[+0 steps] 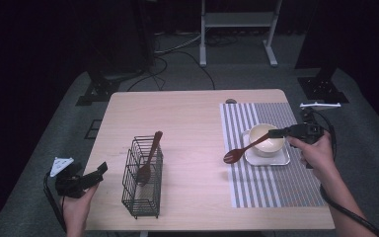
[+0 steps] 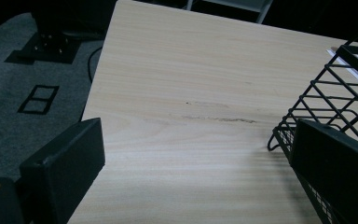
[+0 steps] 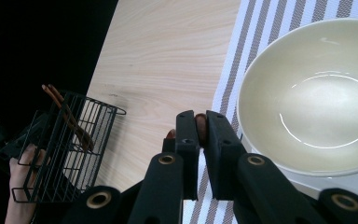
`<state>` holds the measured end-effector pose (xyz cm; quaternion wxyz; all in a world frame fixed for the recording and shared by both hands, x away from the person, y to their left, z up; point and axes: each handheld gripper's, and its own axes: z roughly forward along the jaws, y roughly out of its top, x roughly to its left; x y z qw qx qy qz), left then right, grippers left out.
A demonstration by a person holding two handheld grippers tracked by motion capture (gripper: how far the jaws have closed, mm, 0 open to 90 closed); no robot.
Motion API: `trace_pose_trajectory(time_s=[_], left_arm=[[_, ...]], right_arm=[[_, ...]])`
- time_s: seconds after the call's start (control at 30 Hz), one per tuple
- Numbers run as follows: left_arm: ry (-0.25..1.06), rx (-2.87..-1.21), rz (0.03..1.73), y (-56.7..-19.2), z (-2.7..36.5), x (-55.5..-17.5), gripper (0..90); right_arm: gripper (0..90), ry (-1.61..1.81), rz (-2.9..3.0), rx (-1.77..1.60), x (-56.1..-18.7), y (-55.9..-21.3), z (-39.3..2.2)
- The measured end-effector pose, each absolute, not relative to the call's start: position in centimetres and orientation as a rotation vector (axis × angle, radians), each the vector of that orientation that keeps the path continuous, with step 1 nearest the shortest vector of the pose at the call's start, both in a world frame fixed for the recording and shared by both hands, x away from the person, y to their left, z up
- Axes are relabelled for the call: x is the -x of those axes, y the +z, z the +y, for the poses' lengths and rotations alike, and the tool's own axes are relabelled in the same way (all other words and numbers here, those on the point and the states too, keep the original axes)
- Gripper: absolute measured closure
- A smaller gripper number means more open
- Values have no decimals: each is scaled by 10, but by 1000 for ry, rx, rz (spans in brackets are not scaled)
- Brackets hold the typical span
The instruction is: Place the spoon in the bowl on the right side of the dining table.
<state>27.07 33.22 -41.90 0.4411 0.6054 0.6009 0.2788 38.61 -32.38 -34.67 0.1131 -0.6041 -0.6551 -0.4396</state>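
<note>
My right gripper [image 1: 275, 133] is shut on the handle of a brown wooden spoon [image 1: 244, 149]. The spoon slants down to the left, its head over the striped placemat [image 1: 276, 182]. In the right gripper view the jaws [image 3: 200, 122] pinch the handle end, and a bit of the spoon [image 3: 170, 135] peeks out beside them. A cream bowl [image 1: 266, 138] [image 3: 314, 93] sits on a white square plate [image 1: 282, 159] just under the gripper. My left gripper [image 1: 98, 172] [image 2: 200, 158] hovers open at the table's left edge, beside a black wire basket [image 1: 140, 180] [image 2: 328, 91].
A second wooden spoon [image 1: 149, 157] [image 3: 70, 119] stands leaning in the wire basket [image 3: 67, 149]. The person's left hand [image 3: 21, 186] is in sight behind the basket. Bare wood lies between basket and placemat. Stands and cables sit on the floor beyond the table.
</note>
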Motion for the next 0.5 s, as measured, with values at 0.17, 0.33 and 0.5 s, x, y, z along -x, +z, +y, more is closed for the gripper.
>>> trace_pose_trajectory(time_s=[0.17, 0.33, 0.5], left_arm=[[692, -1506, 1490, -419, 332, -271, 25], [692, -1504, 1491, -419, 332, -271, 25], [691, -1506, 1490, -419, 332, -271, 25]], right_arm=[[835, -1303, -1914, 1792, -385, -343, -330], [836, -1309, -1904, 1813, -385, -341, -337], [836, -1319, -1887, 1839, -385, -340, -345]])
